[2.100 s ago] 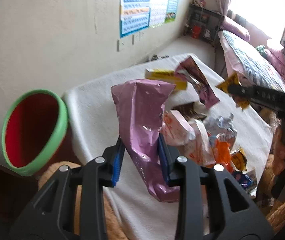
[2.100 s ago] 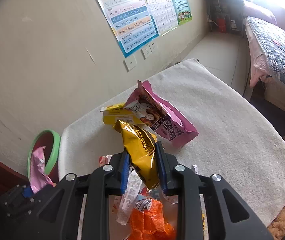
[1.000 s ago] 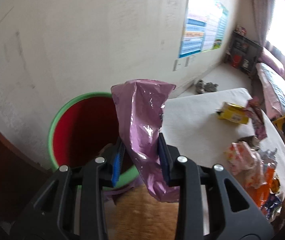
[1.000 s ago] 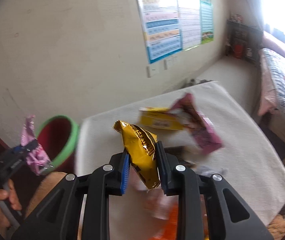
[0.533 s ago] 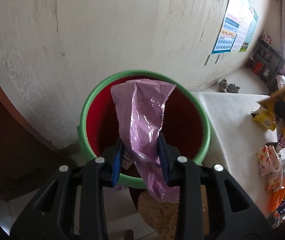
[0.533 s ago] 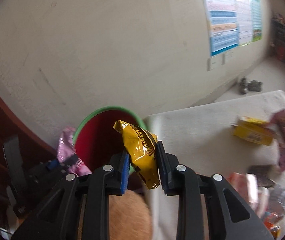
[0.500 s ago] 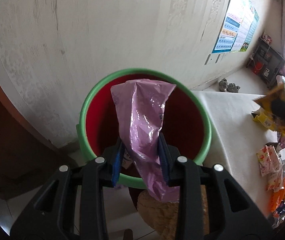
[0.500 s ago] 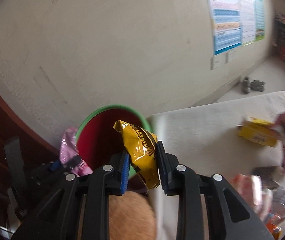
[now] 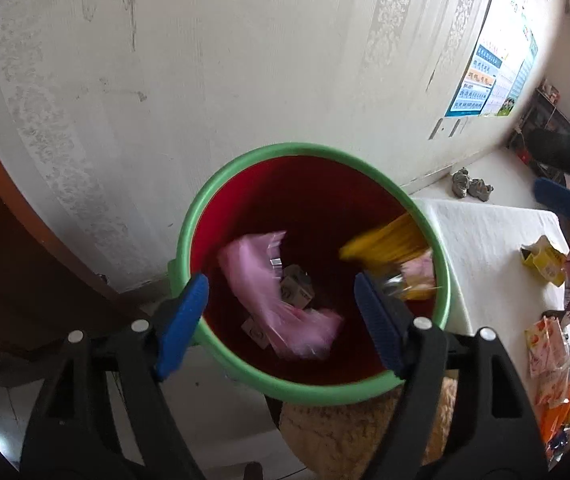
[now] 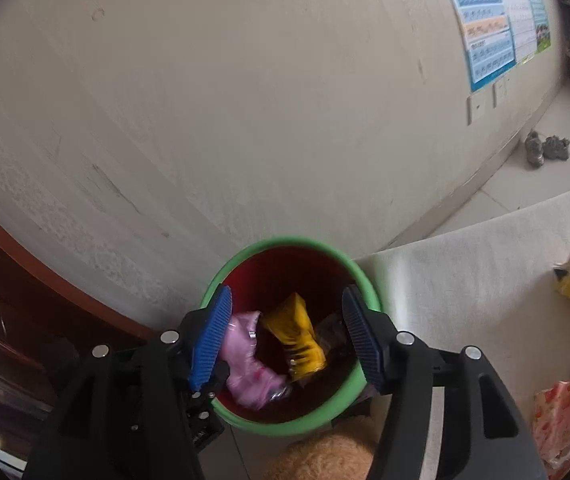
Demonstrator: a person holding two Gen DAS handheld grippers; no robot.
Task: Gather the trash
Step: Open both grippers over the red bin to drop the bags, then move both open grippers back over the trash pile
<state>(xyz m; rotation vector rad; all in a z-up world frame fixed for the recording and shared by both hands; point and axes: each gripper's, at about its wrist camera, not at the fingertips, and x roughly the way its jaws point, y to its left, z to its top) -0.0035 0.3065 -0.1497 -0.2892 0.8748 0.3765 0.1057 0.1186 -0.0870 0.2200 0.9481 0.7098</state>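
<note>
Trash falls into the red bin (image 9: 313, 390) with the green rim: a pink bag (image 9: 269, 288) and a yellow bag (image 10: 295, 330), blurred, no words readable. Left claw (image 9: 281, 318) and right claw (image 10: 287, 338) hang above it, jaws opening, nothing between them. More wrappers (image 9: 551, 354) lie on the white table (image 9: 485, 240).
</note>
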